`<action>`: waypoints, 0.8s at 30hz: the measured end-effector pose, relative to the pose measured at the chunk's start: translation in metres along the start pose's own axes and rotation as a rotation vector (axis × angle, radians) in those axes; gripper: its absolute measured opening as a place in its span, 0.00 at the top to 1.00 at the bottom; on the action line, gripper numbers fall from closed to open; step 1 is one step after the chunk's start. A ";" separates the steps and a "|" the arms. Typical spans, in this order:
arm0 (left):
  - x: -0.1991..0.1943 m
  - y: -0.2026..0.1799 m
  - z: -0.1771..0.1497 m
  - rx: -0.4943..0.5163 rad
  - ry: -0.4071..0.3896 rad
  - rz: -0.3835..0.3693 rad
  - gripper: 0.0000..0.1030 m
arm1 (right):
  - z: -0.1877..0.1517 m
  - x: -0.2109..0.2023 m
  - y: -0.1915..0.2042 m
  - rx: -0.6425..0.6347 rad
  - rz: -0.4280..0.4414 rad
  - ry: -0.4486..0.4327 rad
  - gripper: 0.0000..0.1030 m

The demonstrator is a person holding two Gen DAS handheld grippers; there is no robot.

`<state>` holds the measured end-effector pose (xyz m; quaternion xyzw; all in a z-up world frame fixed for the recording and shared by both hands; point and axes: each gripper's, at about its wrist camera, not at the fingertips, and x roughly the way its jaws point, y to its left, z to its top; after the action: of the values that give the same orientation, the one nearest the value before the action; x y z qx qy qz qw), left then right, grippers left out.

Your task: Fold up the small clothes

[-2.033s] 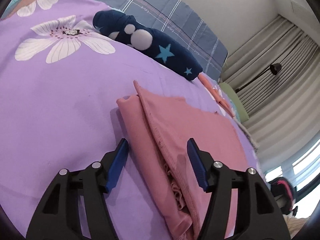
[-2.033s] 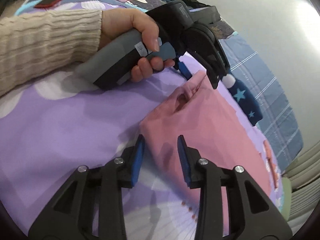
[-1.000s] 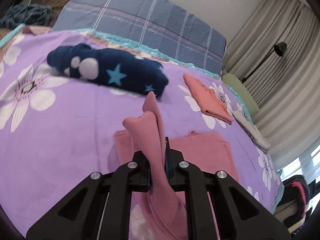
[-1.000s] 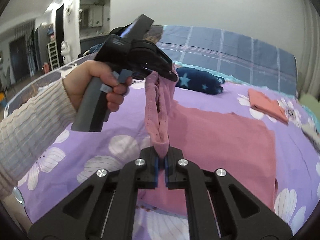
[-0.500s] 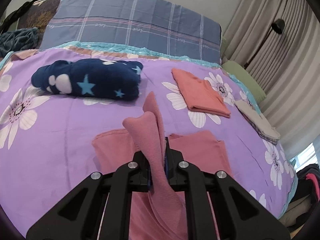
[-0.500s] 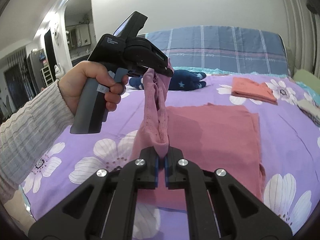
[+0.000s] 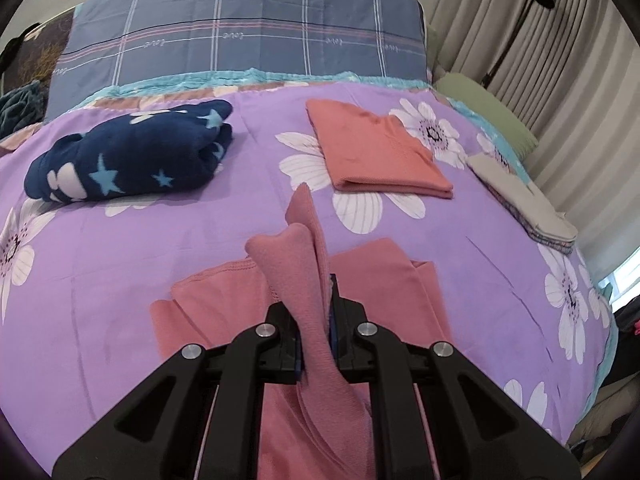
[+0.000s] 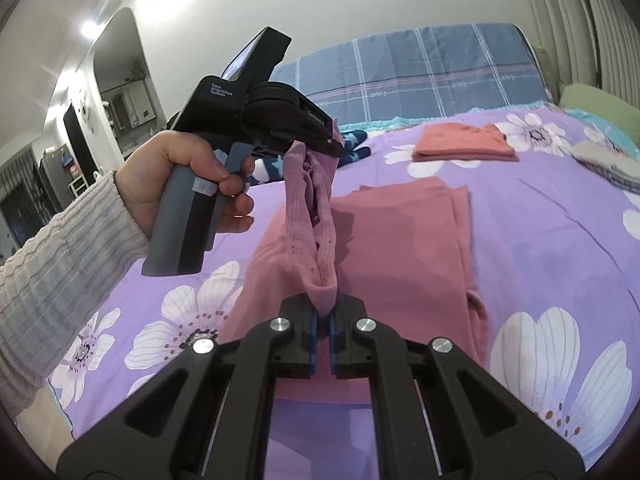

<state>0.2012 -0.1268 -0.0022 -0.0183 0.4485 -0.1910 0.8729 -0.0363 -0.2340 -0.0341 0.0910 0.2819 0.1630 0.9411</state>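
Observation:
A dusty-pink garment (image 7: 384, 276) lies partly folded on the purple flowered bedspread (image 7: 140, 240). One edge of it is lifted off the bed and stretched between both grippers. My left gripper (image 7: 314, 312) is shut on a bunched fold of that edge, which sticks up past its fingers. In the right wrist view the left gripper (image 8: 320, 146), held by a hand (image 8: 176, 184) in a ribbed cream sleeve, hangs above the bed. My right gripper (image 8: 323, 312) is shut on the other end of the lifted pink garment (image 8: 404, 240).
A rolled navy star-print garment (image 7: 128, 152) lies at the back left. A folded coral garment (image 7: 376, 152) lies at the back right, and a folded grey-white stack (image 7: 524, 204) near the right bed edge. A plaid blue pillow (image 7: 240, 28) stands behind. Curtains (image 7: 560, 40) hang at right.
Both grippers closed on the pink garment's edge and lifted it, then carried it sideways across the bed. The flat part of the garment below now looks narrower, and the coral garment has come into view.

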 end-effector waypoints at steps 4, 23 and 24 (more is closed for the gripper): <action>0.010 -0.013 0.003 0.022 0.018 0.013 0.91 | -0.001 -0.002 -0.013 0.031 -0.002 -0.002 0.96; 0.069 -0.093 0.003 0.189 0.116 0.062 0.91 | -0.021 -0.006 -0.074 0.171 -0.037 0.028 0.96; 0.073 -0.096 0.003 0.196 0.124 0.070 0.91 | -0.021 -0.007 -0.076 0.176 -0.034 0.028 0.96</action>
<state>0.2114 -0.2413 -0.0372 0.0946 0.4814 -0.2040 0.8472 -0.0344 -0.3052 -0.0679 0.1663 0.3100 0.1227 0.9280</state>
